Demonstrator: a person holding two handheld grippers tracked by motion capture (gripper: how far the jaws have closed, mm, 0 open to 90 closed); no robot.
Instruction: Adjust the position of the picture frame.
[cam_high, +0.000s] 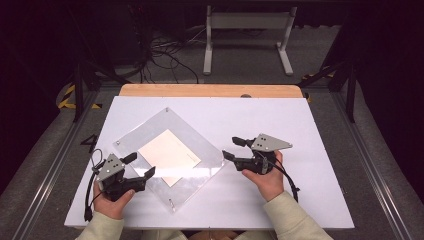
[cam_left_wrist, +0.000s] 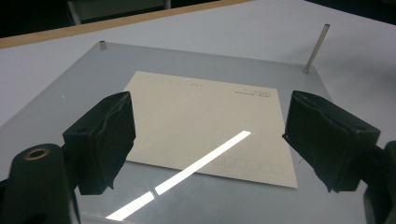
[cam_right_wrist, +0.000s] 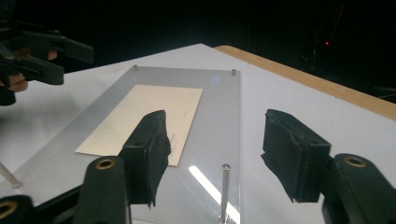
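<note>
A clear plastic plate (cam_high: 150, 127) lies cornerwise on the white table (cam_high: 280, 120), with short metal pins at its corners. A cream card (cam_high: 169, 154) lies flat at its middle. My left gripper (cam_high: 142, 164) is open at the plate's near left edge, its jaws on either side of the card (cam_left_wrist: 205, 126) with nothing between them. My right gripper (cam_high: 230, 147) stands open at the plate's right corner, pointing left. In the right gripper view a thin upright pin (cam_right_wrist: 225, 186) stands between its jaws, untouched, with the card (cam_right_wrist: 140, 116) beyond. The left gripper (cam_right_wrist: 77, 63) appears top left there.
A wooden strip (cam_high: 210, 90) runs along the table's far edge. Beyond it on the floor stand a white metal frame (cam_high: 247, 30) and loose cables (cam_high: 165, 55). A taller pin (cam_left_wrist: 315, 46) rises at the plate's corner in the left gripper view.
</note>
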